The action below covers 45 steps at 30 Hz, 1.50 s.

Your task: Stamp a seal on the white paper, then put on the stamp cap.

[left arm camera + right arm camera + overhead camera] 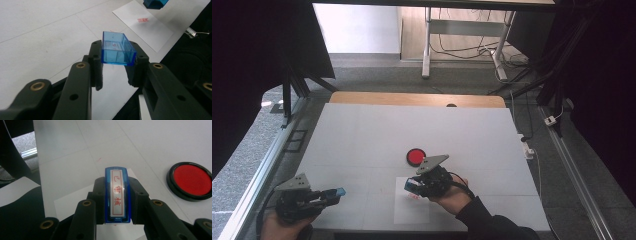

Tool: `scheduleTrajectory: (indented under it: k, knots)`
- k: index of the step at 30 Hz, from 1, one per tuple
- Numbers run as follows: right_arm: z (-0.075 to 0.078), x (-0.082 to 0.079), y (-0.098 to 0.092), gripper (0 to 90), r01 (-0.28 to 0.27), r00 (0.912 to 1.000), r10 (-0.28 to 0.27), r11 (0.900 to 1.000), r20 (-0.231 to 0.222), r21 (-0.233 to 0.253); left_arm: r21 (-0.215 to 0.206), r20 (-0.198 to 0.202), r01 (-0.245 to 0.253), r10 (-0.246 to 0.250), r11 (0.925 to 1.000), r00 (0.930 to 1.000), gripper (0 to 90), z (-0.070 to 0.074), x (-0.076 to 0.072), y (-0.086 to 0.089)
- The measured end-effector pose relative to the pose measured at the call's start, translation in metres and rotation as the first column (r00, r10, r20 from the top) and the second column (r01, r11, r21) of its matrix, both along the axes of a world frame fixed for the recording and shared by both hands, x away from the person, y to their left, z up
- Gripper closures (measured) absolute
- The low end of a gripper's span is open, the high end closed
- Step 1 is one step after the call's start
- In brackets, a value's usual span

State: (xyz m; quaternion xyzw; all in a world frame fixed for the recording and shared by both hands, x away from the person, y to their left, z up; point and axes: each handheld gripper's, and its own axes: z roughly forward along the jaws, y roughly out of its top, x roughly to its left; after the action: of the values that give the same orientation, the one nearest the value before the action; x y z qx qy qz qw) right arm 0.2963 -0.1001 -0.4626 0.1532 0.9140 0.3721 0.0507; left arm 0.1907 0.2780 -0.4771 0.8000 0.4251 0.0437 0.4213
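Stamp sits clamped in the right gripper, long axis along the jaws, above the paper that carries a red print. Ink pad lies just beyond it. Left gripper, well apart at left, is closed on the blue cap, so recapping probably needs both to meet

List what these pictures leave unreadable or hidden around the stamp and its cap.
- Stamp printing face: right gripper view, turned away underneath.
- Red mark on the paper: left gripper view, too small to read.
- Cap sides: left gripper view, covered by the jaws.
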Motion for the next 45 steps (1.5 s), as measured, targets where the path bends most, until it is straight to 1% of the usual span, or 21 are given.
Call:
scheduleTrajectory:
  k: [4,5,9,16,20,25,27,29,34,38,42,45]
  knots:
    - [0.007,0.001,-0.002,70.1,0.010,0.9999,-0.010,1.000,-0.001,0.019,-0.002,-0.002,-0.001,0.001,1.0000,1.0000,68.6,0.000,0.000,0.000]
    - [0.008,0.002,-0.003,70.1,0.007,1.0000,-0.007,1.000,0.004,0.031,-0.001,-0.002,-0.001,0.001,1.0000,1.0000,68.6,0.000,0.000,0.000]
    - [0.014,0.003,-0.005,70.2,0.009,0.9999,-0.009,0.999,0.004,0.051,-0.001,-0.004,-0.001,0.001,1.0000,1.0000,68.6,0.000,0.000,0.000]
    - [0.026,0.004,-0.011,70.1,0.018,0.9998,-0.017,0.994,-0.006,0.110,-0.005,-0.011,0.001,-0.001,1.0000,0.9999,68.7,0.000,0.001,0.000]
    - [0.033,0.004,-0.013,70.1,0.019,0.9998,-0.019,0.991,-0.003,0.131,-0.005,-0.011,0.001,-0.001,1.0000,0.9999,68.7,0.000,0.001,0.000]
    - [0.039,0.003,-0.015,70.2,0.017,0.9998,-0.018,0.988,0.002,0.154,-0.005,-0.013,0.002,-0.002,1.0000,0.9999,68.7,0.000,0.001,0.000]
    - [0.041,0.002,-0.016,70.2,0.011,0.9999,-0.013,0.988,0.011,0.154,-0.005,-0.013,0.003,-0.003,1.0000,0.9999,68.6,0.000,0.002,0.000]
    - [0.044,0.001,-0.016,70.1,0.012,0.9999,-0.014,0.987,0.009,0.162,-0.005,-0.014,0.004,-0.004,1.0000,0.9999,68.7,0.000,0.001,0.000]
    - [0.047,0.000,-0.018,70.1,-0.005,0.9999,0.002,0.985,0.014,0.174,0.000,-0.016,0.008,-0.008,1.0000,0.9998,68.7,0.000,0.002,-0.001]
    - [0.050,0.001,-0.019,70.1,-0.009,0.9999,0.007,0.984,0.016,0.180,-0.015,-0.017,0.025,-0.025,0.9996,0.9995,68.7,0.001,0.003,-0.003]
    - [0.052,0.001,-0.019,70.1,-0.012,0.9998,0.009,0.983,0.018,0.182,-0.010,-0.005,0.060,-0.061,0.9981,0.9982,68.7,0.004,0.005,-0.009]
    - [0.053,0.001,-0.019,70.2,-0.014,0.9998,0.012,0.984,0.015,0.180,0.002,0.006,0.086,-0.086,0.9963,0.9963,68.7,0.006,0.009,-0.015]
